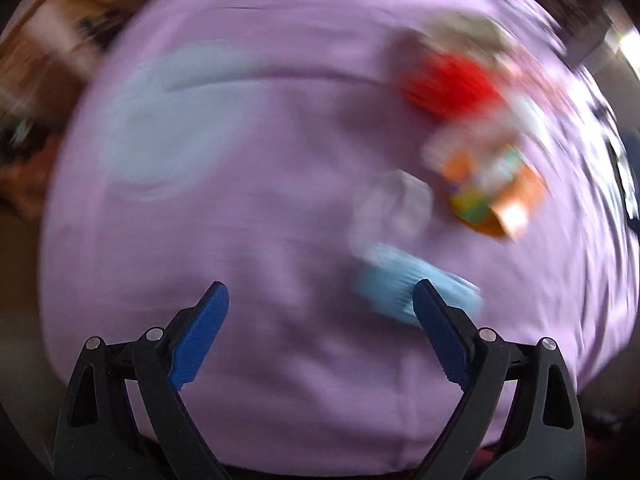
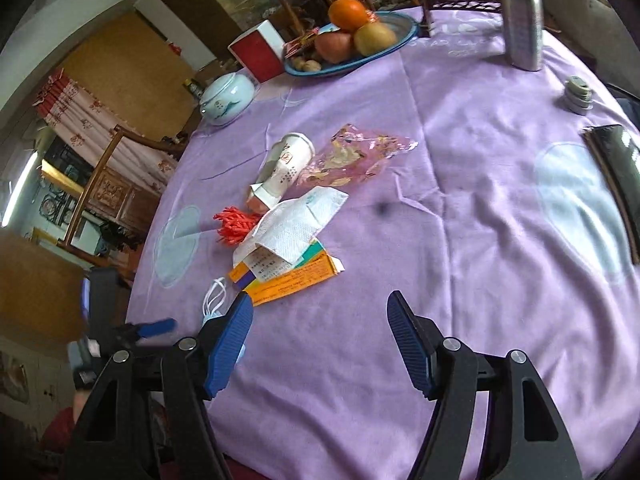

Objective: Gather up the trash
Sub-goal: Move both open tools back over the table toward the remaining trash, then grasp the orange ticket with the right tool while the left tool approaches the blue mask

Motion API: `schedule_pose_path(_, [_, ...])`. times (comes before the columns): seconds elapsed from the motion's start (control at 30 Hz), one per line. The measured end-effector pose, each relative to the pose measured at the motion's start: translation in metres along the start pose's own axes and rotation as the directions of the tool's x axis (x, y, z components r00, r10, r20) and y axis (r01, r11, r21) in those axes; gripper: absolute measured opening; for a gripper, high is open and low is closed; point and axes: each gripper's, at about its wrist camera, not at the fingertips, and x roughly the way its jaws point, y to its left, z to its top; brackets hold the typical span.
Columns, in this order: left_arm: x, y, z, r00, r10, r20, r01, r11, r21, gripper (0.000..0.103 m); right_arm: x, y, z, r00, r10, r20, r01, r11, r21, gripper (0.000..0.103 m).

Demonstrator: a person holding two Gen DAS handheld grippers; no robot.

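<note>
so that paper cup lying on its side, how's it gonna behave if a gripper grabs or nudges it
The paper cup lies on its side on the purple cloth, so a nudge would probably roll it. It looks like thin, already dented paper, so likely light and easy to crush further under a firm squeeze.

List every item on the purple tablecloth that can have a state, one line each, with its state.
left gripper: open, empty
right gripper: open, empty
paper cup: tipped on its side
paper napkin: unfolded, draped over the cartons
orange carton: flattened, end flap open
face mask: lying loose, blurred
plastic wrapper: crumpled, empty
metal bottle: upright
lidded ceramic jar: lid on
</note>
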Motion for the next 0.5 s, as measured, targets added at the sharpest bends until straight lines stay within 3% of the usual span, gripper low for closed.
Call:
schedule_pose_path(0.17, [-0.031,0.048,-0.003,0.998,0.044,0.048,-0.037,0.99,-0.138,0.09,0.028,0.009,0.012,0.998,0.041,-0.039,-0.041,0.999,-0.02,0.069])
schedule_pose_path(0.5, [-0.041,0.021,-0.035,0.999,0.049,0.01,-0.047,0.991,-0.122,0.09,0.082,0.036,0.014,0.98,0.076,-0.183,-0.094,0.991,-0.091,0.069])
